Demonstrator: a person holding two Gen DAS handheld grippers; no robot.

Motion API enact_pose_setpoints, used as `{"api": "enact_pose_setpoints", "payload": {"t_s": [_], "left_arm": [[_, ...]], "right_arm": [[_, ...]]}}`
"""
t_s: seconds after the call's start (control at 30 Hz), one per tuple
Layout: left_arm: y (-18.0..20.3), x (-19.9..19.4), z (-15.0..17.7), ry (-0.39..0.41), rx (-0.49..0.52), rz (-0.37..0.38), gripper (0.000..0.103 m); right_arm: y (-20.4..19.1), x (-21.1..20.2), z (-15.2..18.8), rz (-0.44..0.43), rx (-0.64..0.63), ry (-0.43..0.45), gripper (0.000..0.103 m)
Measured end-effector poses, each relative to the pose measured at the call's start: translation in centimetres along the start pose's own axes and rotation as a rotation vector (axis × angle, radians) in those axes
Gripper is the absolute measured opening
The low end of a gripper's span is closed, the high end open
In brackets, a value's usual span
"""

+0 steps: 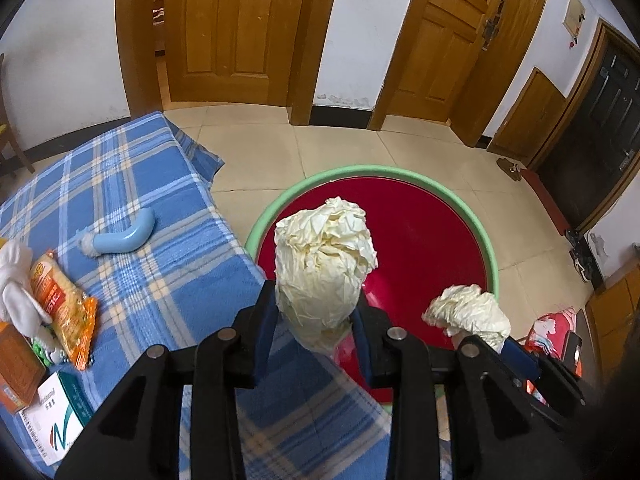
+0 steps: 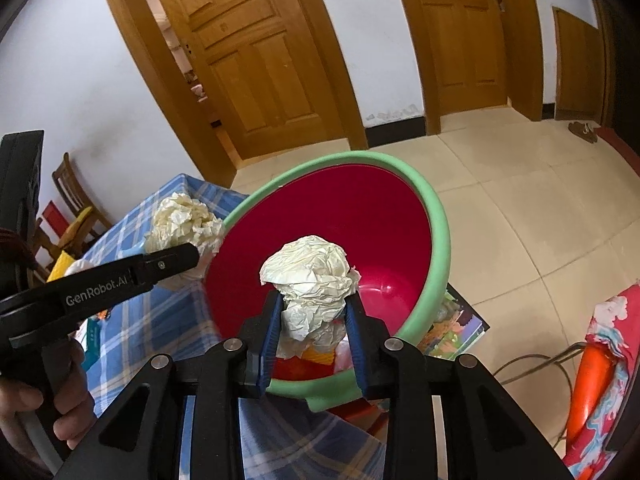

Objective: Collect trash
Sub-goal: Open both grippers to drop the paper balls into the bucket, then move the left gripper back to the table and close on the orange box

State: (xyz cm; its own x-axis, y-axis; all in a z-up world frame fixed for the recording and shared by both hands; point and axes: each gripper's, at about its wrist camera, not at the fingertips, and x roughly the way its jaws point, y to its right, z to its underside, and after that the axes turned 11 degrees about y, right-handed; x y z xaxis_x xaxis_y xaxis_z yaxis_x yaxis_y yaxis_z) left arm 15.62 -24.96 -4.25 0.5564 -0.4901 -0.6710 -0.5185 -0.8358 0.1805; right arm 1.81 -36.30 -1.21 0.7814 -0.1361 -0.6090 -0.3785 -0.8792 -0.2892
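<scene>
Both grippers are clamping paper right now: the left gripper (image 1: 316, 320) is squeezing a big crumpled paper wad (image 1: 326, 264) between its fingers, and the right gripper (image 2: 312, 320) is pinching a smaller paper wad (image 2: 310, 280), both hanging over the near side of the red basin (image 2: 434, 216). The green-rimmed basin is sitting just right of the blue plaid worktop (image 1: 132, 184), with some yellow and red scraps already lying in its bottom.

Left claw (image 1: 316, 320), right claw (image 2: 314, 328): black frames, blue finger pads (image 2: 269, 336), silver screws, white "GenRobot.AI" lettering; bare-skinned hand (image 2: 60, 412).
</scene>
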Motion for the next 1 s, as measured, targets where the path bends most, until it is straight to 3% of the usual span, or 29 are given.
{"api": "enact_pose_setpoints", "payload": {"t_s": [0.17,0.4,1.0], "left_arm": [[-0.1,0.0,-0.2,0.012,-0.005,-0.013,0.053],[-0.9,-0.3,-0.5,0.014,-0.030,-0.023,0.053],[-2.6,-4.6,-0.2,0.049,-0.072,-0.061,0.053]], "right_arm": [[0.1,0.2,-0.1,-0.001,0.008,-0.001,0.038],[0.5,-0.2,-0.1,-0.001,0.022,0.016,0.056],[-1.3,-2.9,-0.5,-0.036,0.012,0.064,0.058]]}}
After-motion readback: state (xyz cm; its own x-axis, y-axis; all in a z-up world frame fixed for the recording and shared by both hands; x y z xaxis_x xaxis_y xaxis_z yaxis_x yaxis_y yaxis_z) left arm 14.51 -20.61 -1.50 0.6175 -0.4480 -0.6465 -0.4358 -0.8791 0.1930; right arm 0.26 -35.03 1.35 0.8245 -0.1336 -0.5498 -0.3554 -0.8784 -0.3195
